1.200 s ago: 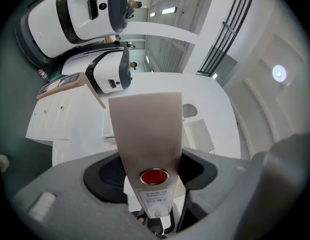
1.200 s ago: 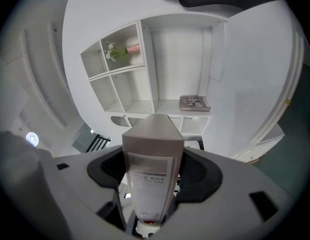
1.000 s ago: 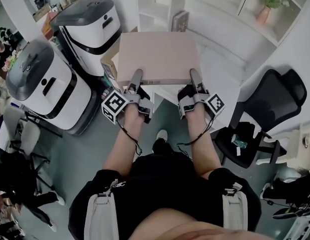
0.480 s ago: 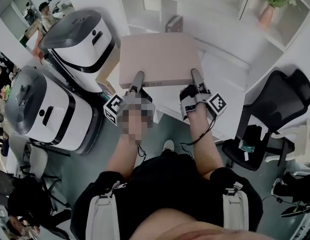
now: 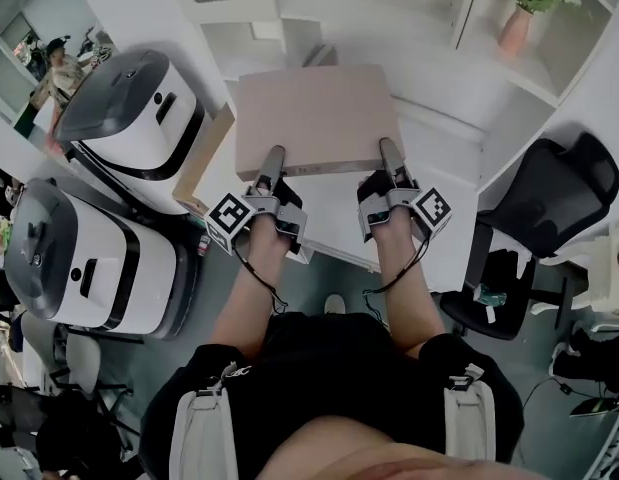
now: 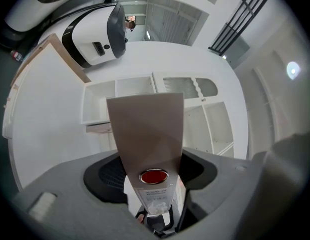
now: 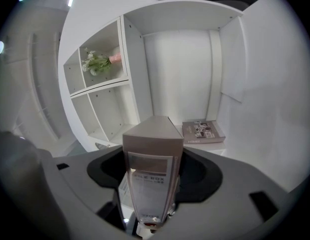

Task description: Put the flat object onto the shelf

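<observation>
A flat tan file box [image 5: 314, 118] is held level in front of me by its near edge, over a white shelf unit [image 5: 439, 78]. My left gripper [image 5: 274, 160] is shut on the edge's left part, my right gripper [image 5: 387, 154] on its right part. In the left gripper view the box [image 6: 147, 129] runs upright between the jaws, with a red dot and a label on its spine. The right gripper view shows the box [image 7: 152, 154] clamped the same way. Beyond it is an open shelf compartment [image 7: 180, 79].
A book [image 7: 202, 131] lies in the compartment ahead. A pink vase with a plant [image 5: 514, 28] stands in a cell at the right. Two white-and-black machines [image 5: 129, 118] [image 5: 79, 258] and a cardboard panel [image 5: 201, 163] stand at the left. A black chair [image 5: 549, 203] is at the right.
Both grippers have carried the box forward towards the shelf. The white machines have slid back along the left, and the shelf fills more of the view.
</observation>
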